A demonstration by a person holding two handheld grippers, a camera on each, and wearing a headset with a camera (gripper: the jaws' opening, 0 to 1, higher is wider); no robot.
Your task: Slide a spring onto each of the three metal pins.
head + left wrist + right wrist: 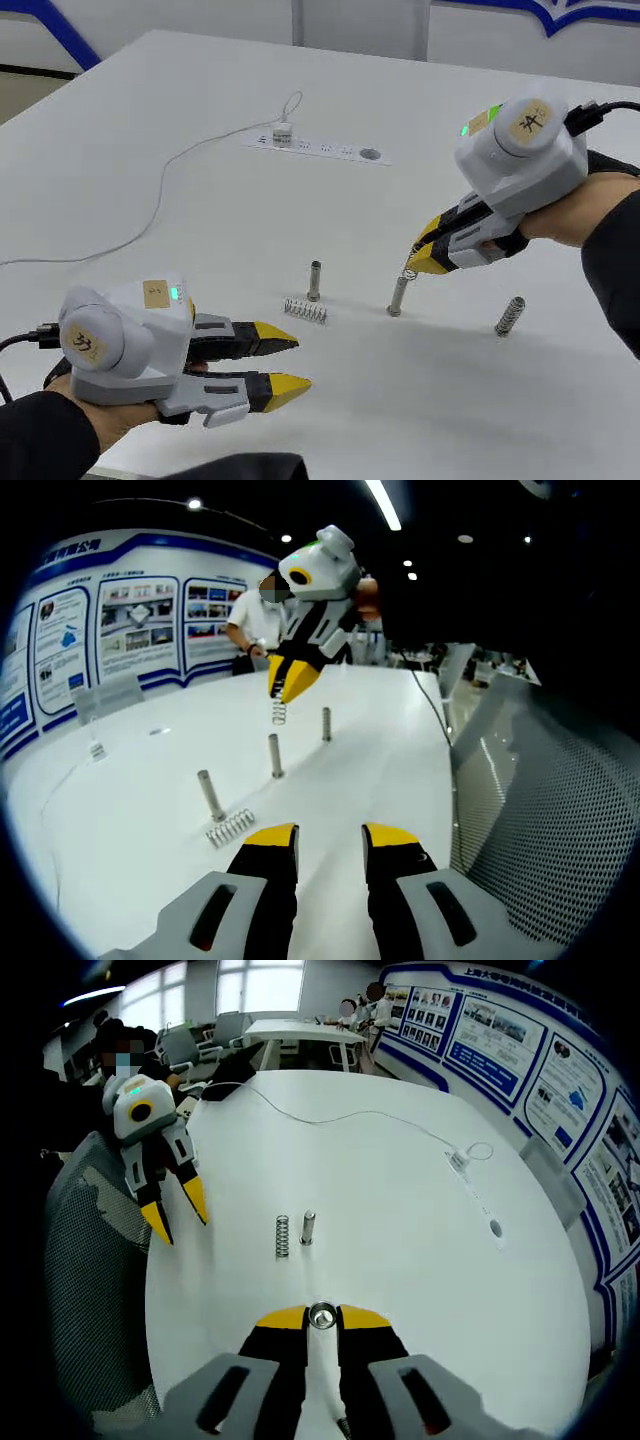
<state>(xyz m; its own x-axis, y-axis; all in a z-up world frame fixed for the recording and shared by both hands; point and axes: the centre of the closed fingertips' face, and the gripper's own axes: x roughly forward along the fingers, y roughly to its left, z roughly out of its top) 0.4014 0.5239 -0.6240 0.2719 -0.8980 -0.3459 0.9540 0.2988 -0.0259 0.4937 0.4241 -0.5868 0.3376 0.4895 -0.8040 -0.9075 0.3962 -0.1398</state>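
The left gripper (300, 362), nearest the camera at the lower left of the head view, has its jaws set wide apart and holds nothing. It hovers above the white table (150, 180).

The right gripper (414, 258) has its jaws pinched narrow on the upper end of the held spring (279, 713). That spring hangs upright just above the top of the middle pin (397, 297). Whether its lower end touches the pin cannot be told.

Progress, as judged:
- The right-hand pin (510, 316) appears already sleeved by a coil, so one of the three is probably done.
- The middle pin is being threaded but is not yet sleeved.
- The left-hand pin (315, 281) stands bare and upright. The loose spring (305, 311) lies on its side just beside the pin's base, ready for the last step.

Count:
- Three metal pins stand in a row on the table.
- There are three springs: one apparently fitted, one held and one lying loose.
- There are two grippers.
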